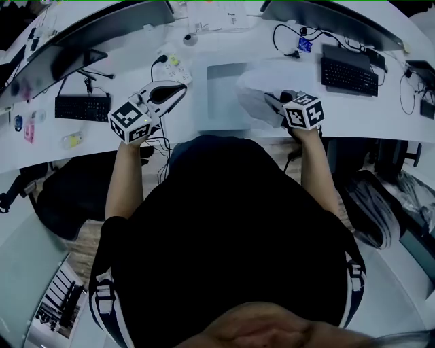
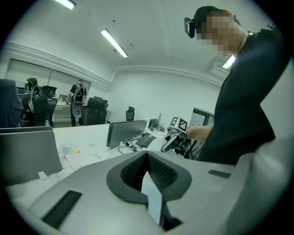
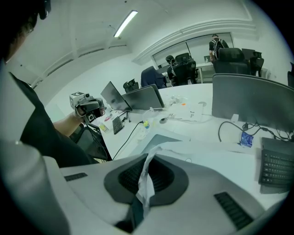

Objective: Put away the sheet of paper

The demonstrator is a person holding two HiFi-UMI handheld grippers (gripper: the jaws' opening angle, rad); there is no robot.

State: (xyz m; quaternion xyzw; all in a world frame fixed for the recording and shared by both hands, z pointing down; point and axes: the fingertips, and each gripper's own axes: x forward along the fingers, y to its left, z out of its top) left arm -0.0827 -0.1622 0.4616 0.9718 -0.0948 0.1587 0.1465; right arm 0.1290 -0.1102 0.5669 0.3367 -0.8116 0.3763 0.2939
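The white sheet of paper [image 1: 270,80] hangs curled above the desk, right of a grey flat pad [image 1: 221,95]. My right gripper [image 1: 274,100] is shut on the sheet's near edge; in the right gripper view the crumpled paper [image 3: 147,179] is pinched between the dark pads of that gripper [image 3: 151,158]. My left gripper [image 1: 180,90] hovers over the desk left of the pad, apart from the sheet, jaws together. In the left gripper view this gripper [image 2: 148,153] shows a pale strip at the seam; I cannot tell what it is.
A white curved desk [image 1: 204,136] carries two keyboards [image 1: 349,75] [image 1: 81,107], two monitors [image 1: 115,30] [image 1: 326,17], a power strip [image 1: 173,64] with cables, and papers [image 1: 217,13] at the back. A black chair [image 1: 71,194] stands at the lower left.
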